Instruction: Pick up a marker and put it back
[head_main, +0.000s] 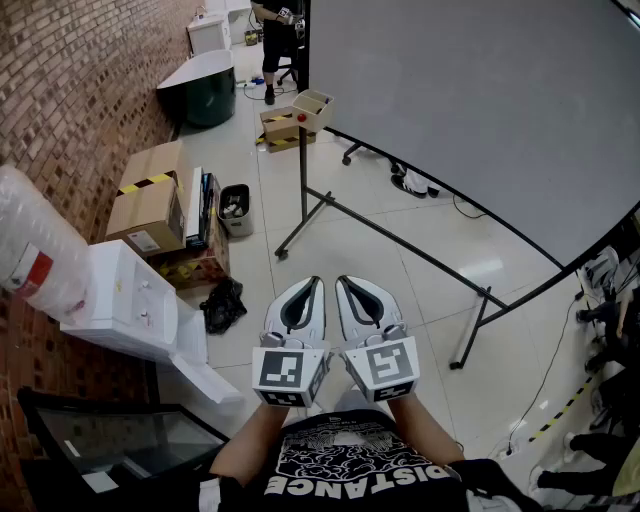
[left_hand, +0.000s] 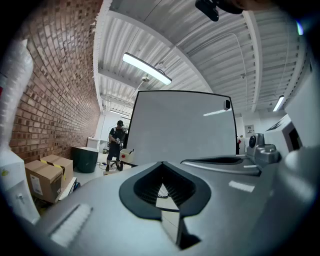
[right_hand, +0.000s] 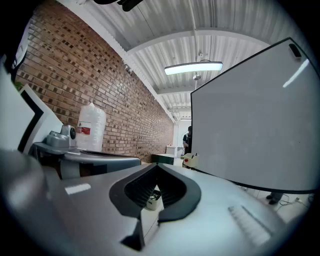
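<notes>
Holding the left hand-held gripper (head_main: 316, 285) and right hand-held gripper (head_main: 345, 285) side by side, each closed on nothing, you have not started the pickup. No marker is discernible; your next move is probably a reach toward the small box (head_main: 312, 105) beside the whiteboard (head_main: 480, 120).

Bare tiled floor (head_main: 330, 252) open ahead of left gripper (head_main: 312, 288) and right gripper (head_main: 350, 288), whiteboard (head_main: 480, 110) filling the right, its stand legs (head_main: 410, 246) crossing the floor ahead, boxes (head_main: 150, 205), bin (head_main: 236, 210), bag (head_main: 222, 303) and white cabinet (head_main: 125, 295) crowding the left along the brick wall (head_main: 70, 90)
</notes>
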